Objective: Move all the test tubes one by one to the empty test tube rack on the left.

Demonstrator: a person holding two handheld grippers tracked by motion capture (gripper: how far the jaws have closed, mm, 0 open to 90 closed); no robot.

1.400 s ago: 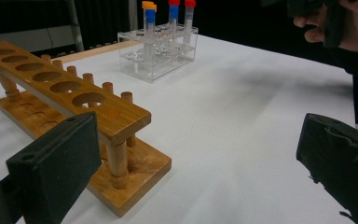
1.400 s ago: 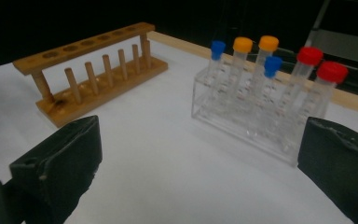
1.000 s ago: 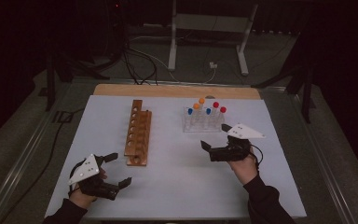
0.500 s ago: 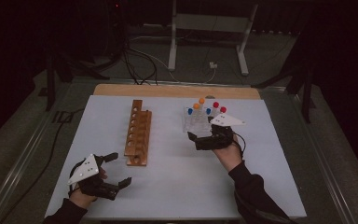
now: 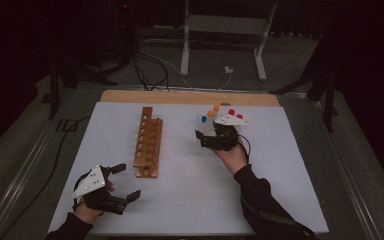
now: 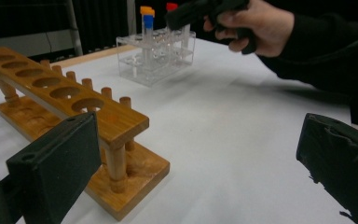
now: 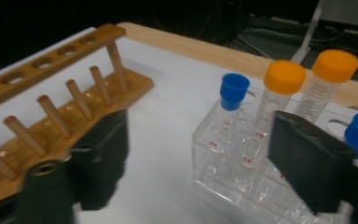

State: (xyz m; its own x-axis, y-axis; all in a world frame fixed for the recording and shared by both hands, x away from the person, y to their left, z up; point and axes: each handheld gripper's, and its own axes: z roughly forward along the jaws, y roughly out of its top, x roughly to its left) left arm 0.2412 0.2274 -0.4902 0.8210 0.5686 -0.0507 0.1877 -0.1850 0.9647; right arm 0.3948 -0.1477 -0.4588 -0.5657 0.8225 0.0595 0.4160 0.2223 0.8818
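A clear rack (image 5: 206, 121) holds several tubes with blue, orange and red caps. My right gripper (image 5: 204, 140) hovers at its near side, fingers pointing left. In the right gripper view its jaws (image 7: 200, 163) stand apart and have just been closing. The clear rack's corner (image 7: 242, 179) and a blue-capped tube (image 7: 232, 95) show in the gap, with no pad pressing on them. A wooden rack (image 5: 148, 141) with a row of empty holes lies mid-table. My left gripper (image 5: 129, 181) rests open at the near left, close to the wooden rack's (image 6: 65, 93) near end.
The white mat (image 5: 190, 200) covers a wooden table whose bare far edge (image 5: 180, 96) shows. Cables and a metal stand (image 5: 220, 30) lie on the dark floor beyond. A person's right hand (image 6: 256, 23) and dark sleeve cross the left gripper view.
My right gripper has moved left, from the right of the clear rack to its near side, and its jaws have narrowed. The left gripper has stayed put.
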